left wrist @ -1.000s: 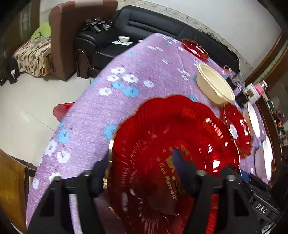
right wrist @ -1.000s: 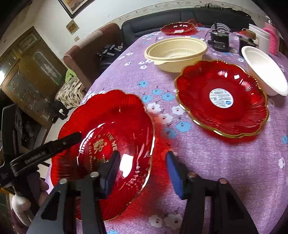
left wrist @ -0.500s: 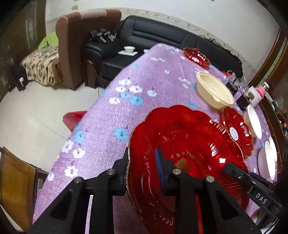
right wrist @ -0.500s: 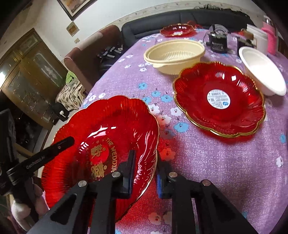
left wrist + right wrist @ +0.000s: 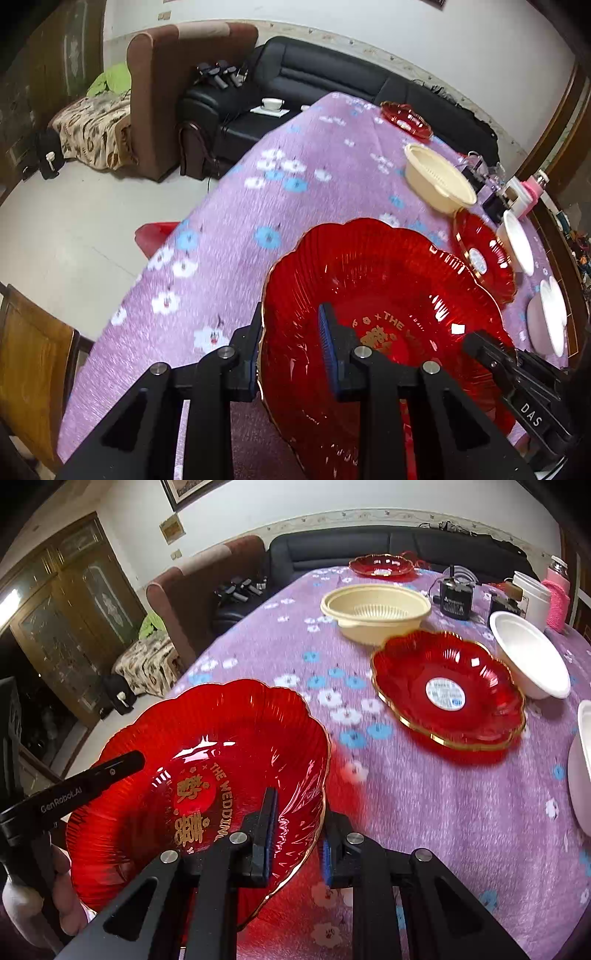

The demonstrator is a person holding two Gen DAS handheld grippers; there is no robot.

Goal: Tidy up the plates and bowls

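A round table is being covered by a purple cloth printed with white and blue flowers. Behind it, a black sofa and a brown armchair are being shown against a white wall, with a pale tiled floor beside the table and a wooden cabinet at the room's edge.

On the cloth, a cream strainer bowl, a second red plate bearing a round label, a white bowl and, at the far edge, a small red dish are being seen, well apart from one another.

The large red plate, lettered in gold, is being held near the table's front edge, tilted, between both tools. Its rim is being pinched by the left gripper on one side and by the right gripper on the opposite side, the blue pads pressed against the plastic.

Compared with a second ago, both sets of fingers, then spread wide around the rim, are now being seen clamped on it, and the plate is being carried higher off the cloth.
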